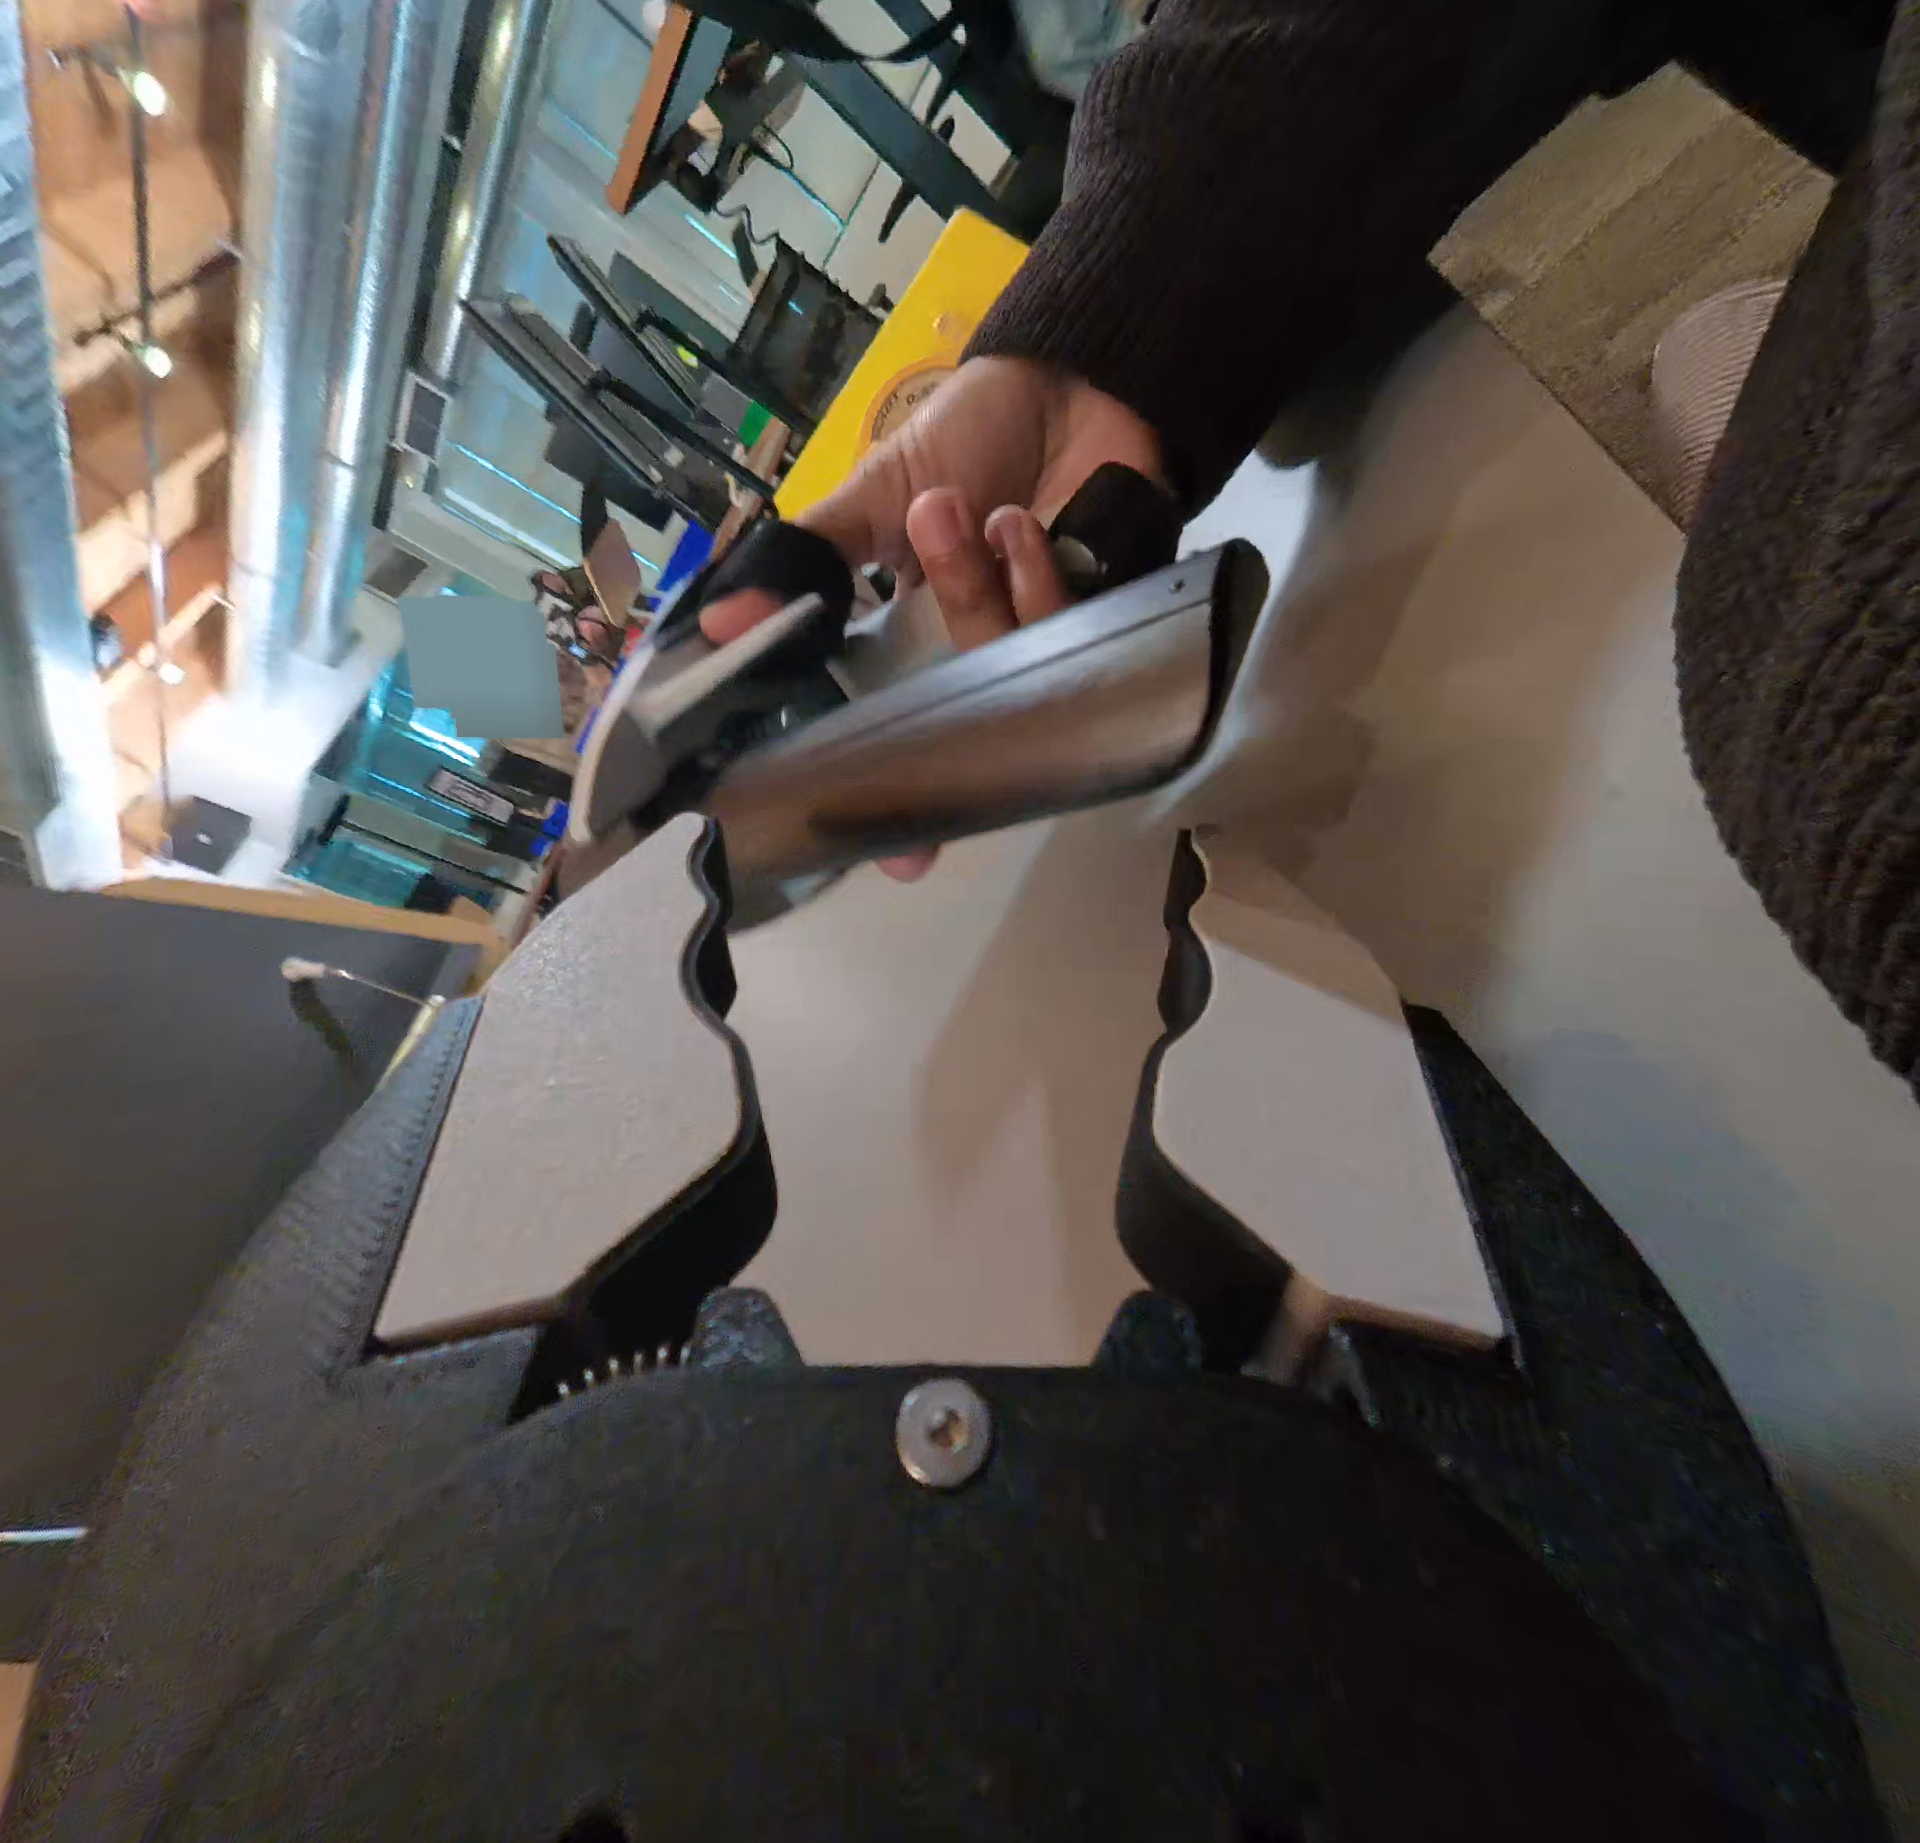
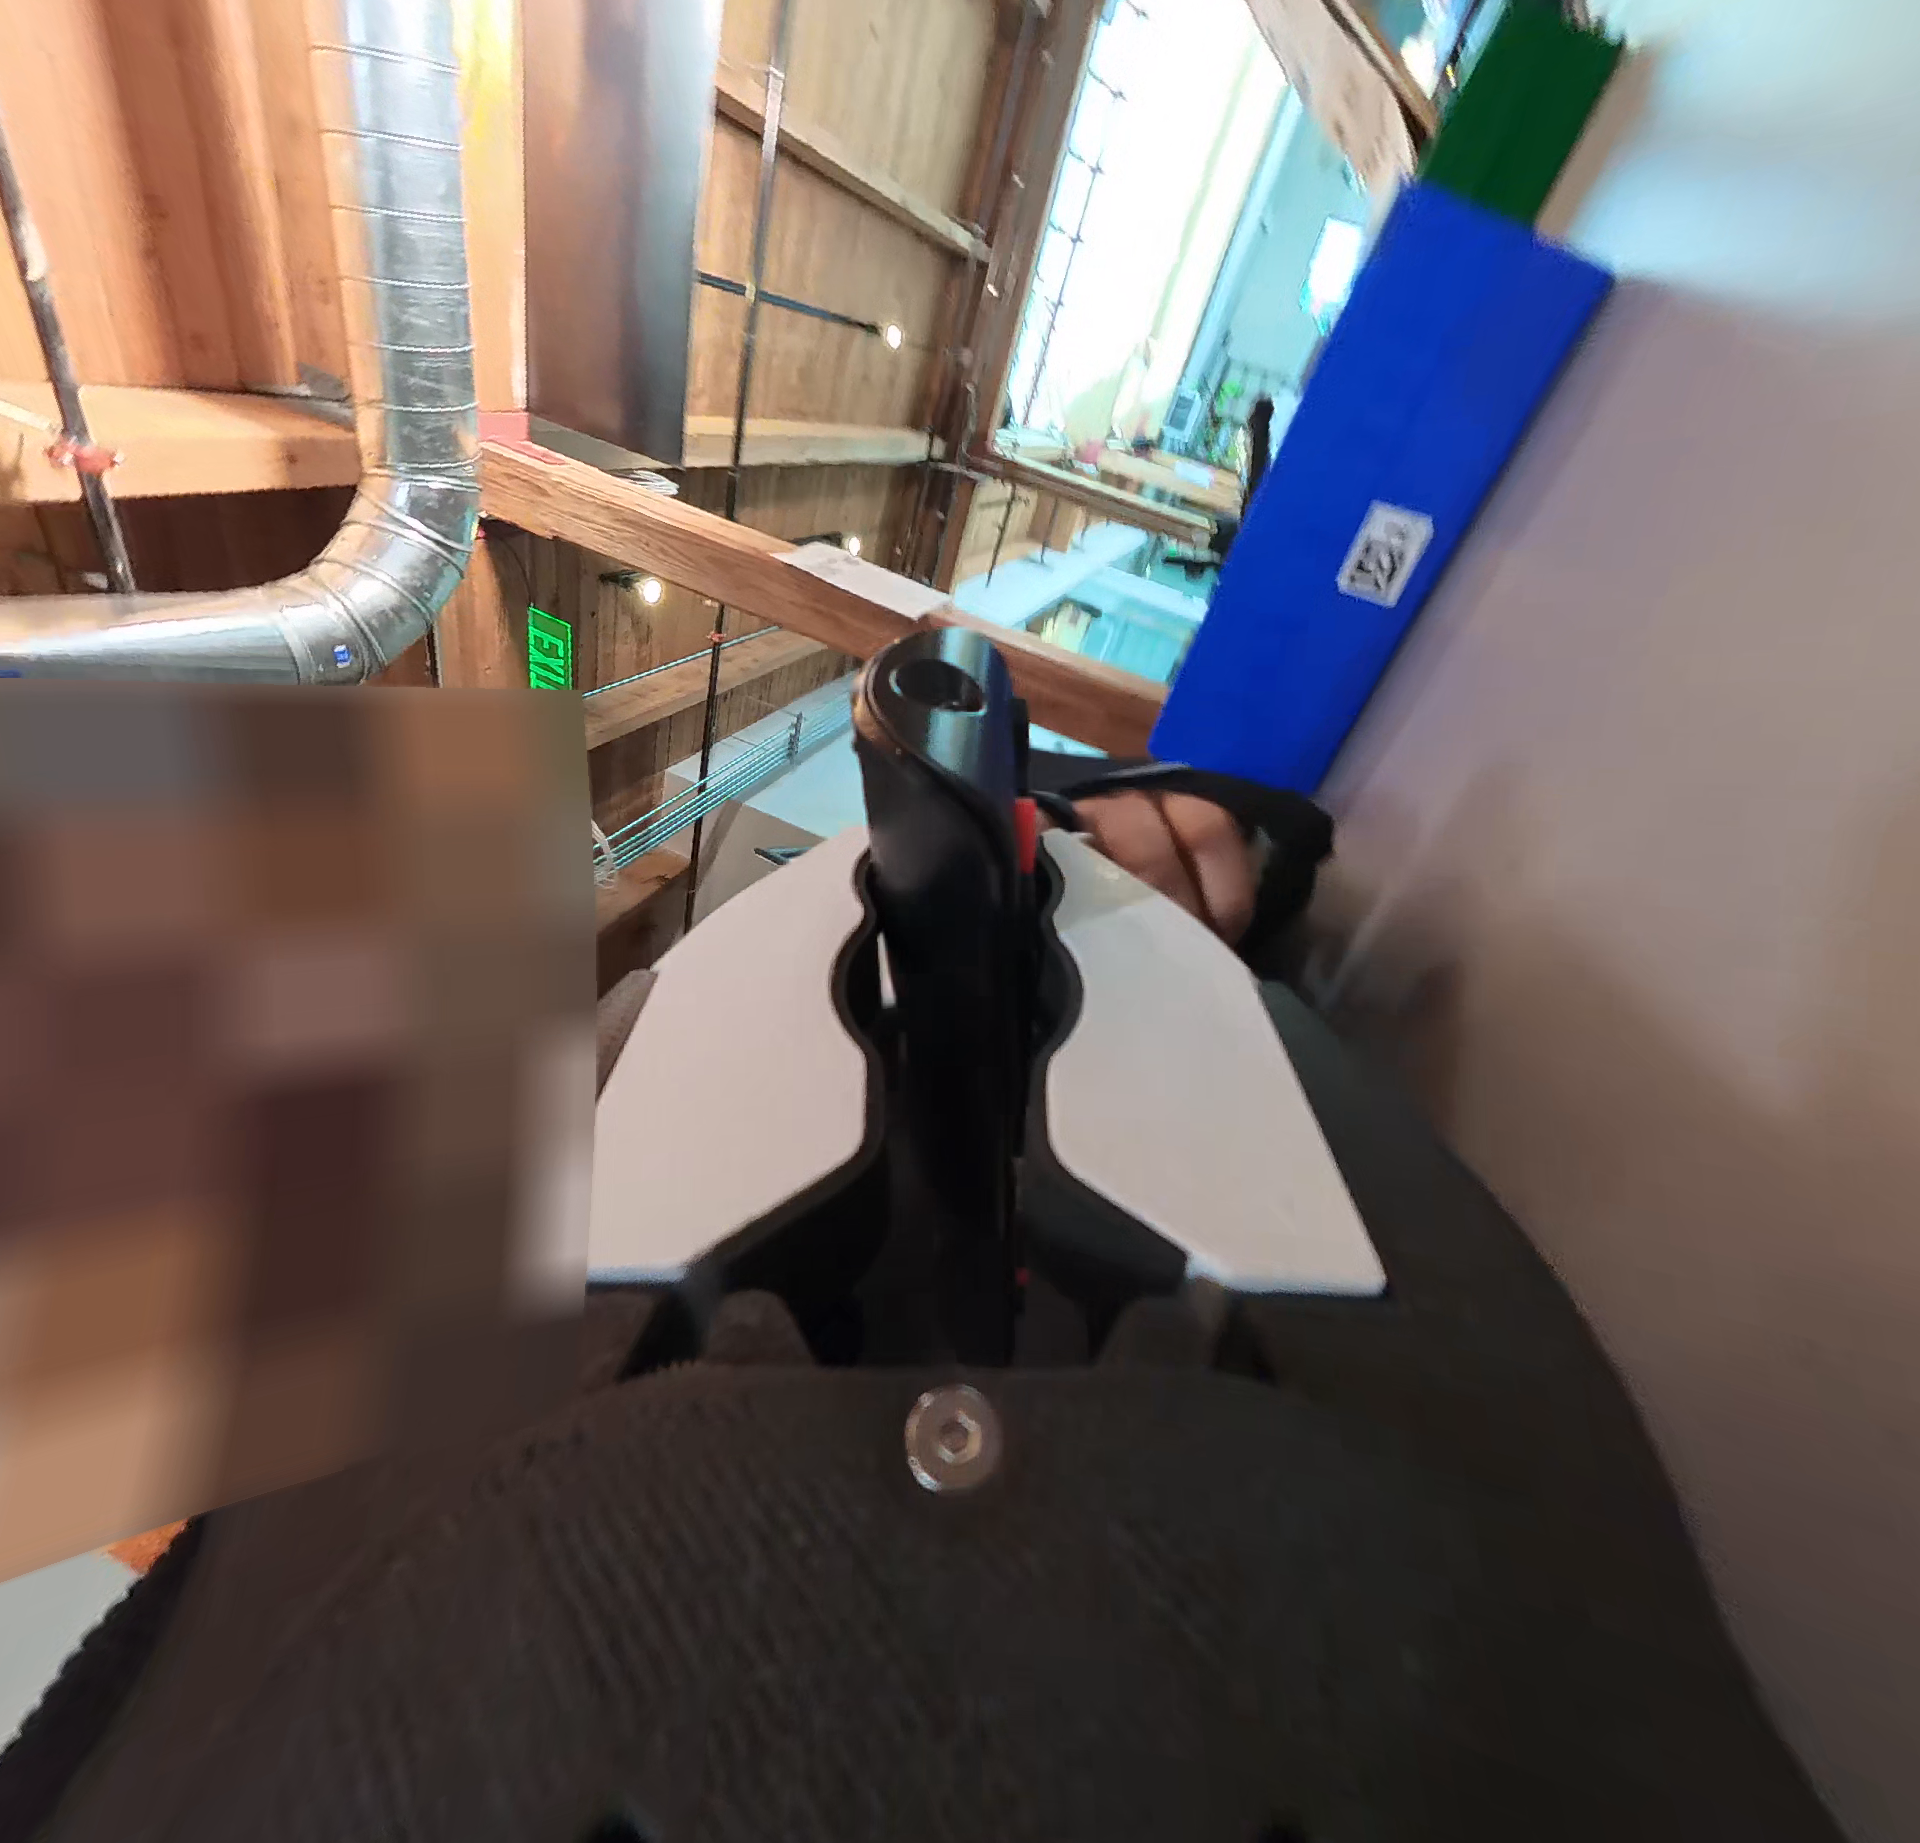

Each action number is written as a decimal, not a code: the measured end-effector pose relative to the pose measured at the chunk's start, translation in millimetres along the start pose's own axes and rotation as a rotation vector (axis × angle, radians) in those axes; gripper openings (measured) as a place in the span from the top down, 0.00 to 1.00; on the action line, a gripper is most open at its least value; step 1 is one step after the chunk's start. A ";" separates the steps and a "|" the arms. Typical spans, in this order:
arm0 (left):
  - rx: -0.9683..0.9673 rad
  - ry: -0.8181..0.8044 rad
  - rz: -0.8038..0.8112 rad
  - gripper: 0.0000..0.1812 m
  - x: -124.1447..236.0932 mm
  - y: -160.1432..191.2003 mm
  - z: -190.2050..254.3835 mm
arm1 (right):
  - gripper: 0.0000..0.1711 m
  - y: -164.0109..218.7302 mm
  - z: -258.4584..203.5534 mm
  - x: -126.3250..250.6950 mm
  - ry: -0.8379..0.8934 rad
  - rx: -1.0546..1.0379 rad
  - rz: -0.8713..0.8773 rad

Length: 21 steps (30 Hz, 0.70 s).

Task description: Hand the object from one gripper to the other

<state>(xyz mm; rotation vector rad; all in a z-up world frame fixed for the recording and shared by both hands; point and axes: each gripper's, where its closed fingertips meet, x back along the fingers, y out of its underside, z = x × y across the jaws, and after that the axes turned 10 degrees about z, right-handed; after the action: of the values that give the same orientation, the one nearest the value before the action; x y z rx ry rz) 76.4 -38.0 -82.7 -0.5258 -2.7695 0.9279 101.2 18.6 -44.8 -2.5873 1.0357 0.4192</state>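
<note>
My right gripper (image 2: 956, 858) is shut on a black tool with red details (image 2: 930, 754). The tool stands upright between the white fingers (image 2: 748, 1045), and its rounded end with a hole sticks out past the tips. My left gripper (image 1: 951, 889) is open and empty, its white fingers (image 1: 592, 1087) spread wide over the pale table. Just beyond its tips in the left wrist view, a hand (image 1: 966, 505) in a dark sleeve holds the other gripper's blurred grey body (image 1: 966, 723) slantwise. I cannot make out the tool in that view.
A pale table top (image 1: 935, 1118) lies under the left gripper. A yellow box (image 1: 914, 359) and a wooden block (image 1: 1621, 266) stand behind the hand. A blue box (image 2: 1382, 505) stands at the right in the right wrist view, with another hand (image 2: 1216, 858) below it.
</note>
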 end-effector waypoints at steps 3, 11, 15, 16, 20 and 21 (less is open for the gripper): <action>-0.050 -0.021 0.049 0.58 -1.9 -12.1 0.7 | 0.85 10.5 12.4 -5.8 0.034 -0.053 -0.021; -0.359 0.016 0.071 0.77 -6.8 -25.6 25.4 | 0.85 14.0 20.8 -11.7 0.058 -0.135 -0.030; -0.344 0.026 0.079 0.82 -8.1 -25.8 29.2 | 0.85 15.1 24.8 -12.0 0.064 -0.161 -0.027; -0.348 0.018 0.079 0.83 -7.9 -26.6 27.5 | 0.83 15.1 25.5 -11.5 0.062 -0.171 -0.026; -0.305 -0.039 0.096 0.85 -4.9 -33.0 13.6 | 0.70 13.5 23.7 -12.0 0.044 -0.192 -0.013; -0.280 -0.060 0.102 0.85 -3.4 -34.5 8.1 | 0.67 13.2 23.2 -12.4 0.045 -0.181 -0.011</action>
<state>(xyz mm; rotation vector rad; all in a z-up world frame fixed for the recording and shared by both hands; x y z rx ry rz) 67.9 -69.4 -68.3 -0.6981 -2.9702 0.5845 79.9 26.4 -63.5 -2.7725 1.0413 0.4748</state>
